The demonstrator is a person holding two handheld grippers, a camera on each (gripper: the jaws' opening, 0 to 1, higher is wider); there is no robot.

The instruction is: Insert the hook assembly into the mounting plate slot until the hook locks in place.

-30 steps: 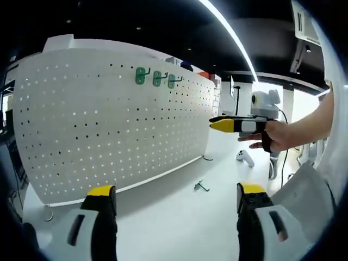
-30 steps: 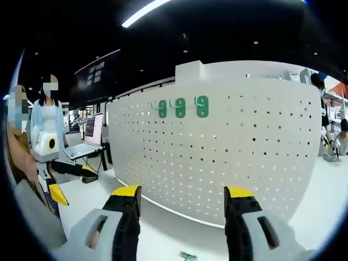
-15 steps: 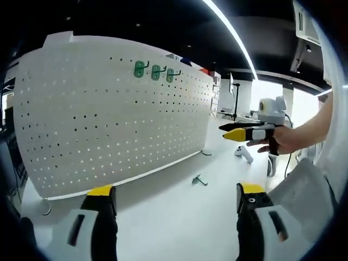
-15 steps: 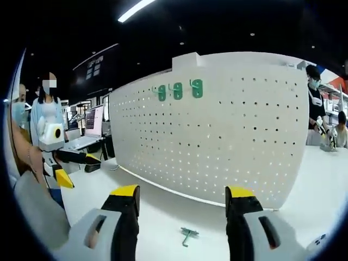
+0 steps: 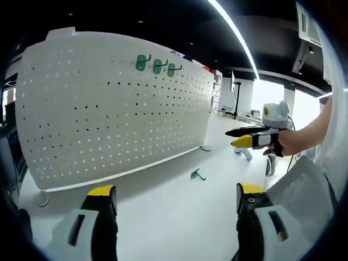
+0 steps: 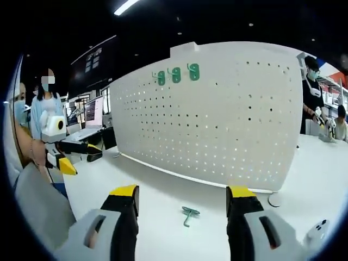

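Observation:
A white pegboard mounting plate (image 5: 114,103) (image 6: 217,109) stands upright on the white table. Three green hooks (image 5: 156,65) (image 6: 175,74) hang in a row near its top edge. One loose green hook (image 5: 197,174) (image 6: 189,213) lies flat on the table in front of the board. My left gripper (image 5: 175,190) is open and holds nothing, well short of the loose hook. My right gripper (image 6: 182,191) is open too, with the loose hook lying just beyond its jaws. From the left gripper view the right gripper (image 5: 253,138) hangs in a hand at the right.
The table (image 5: 163,217) stretches wide in front of the board. A round foot (image 6: 274,199) props the board's right end. A white controller (image 6: 318,231) lies at the near right. People stand at the left (image 6: 46,109) and far right (image 6: 311,92). A laptop (image 6: 92,122) sits behind.
Both views have tilted down, so more of the table shows and the loose hook now lies in full view between the right jaws. The right gripper sits lower in the left view.

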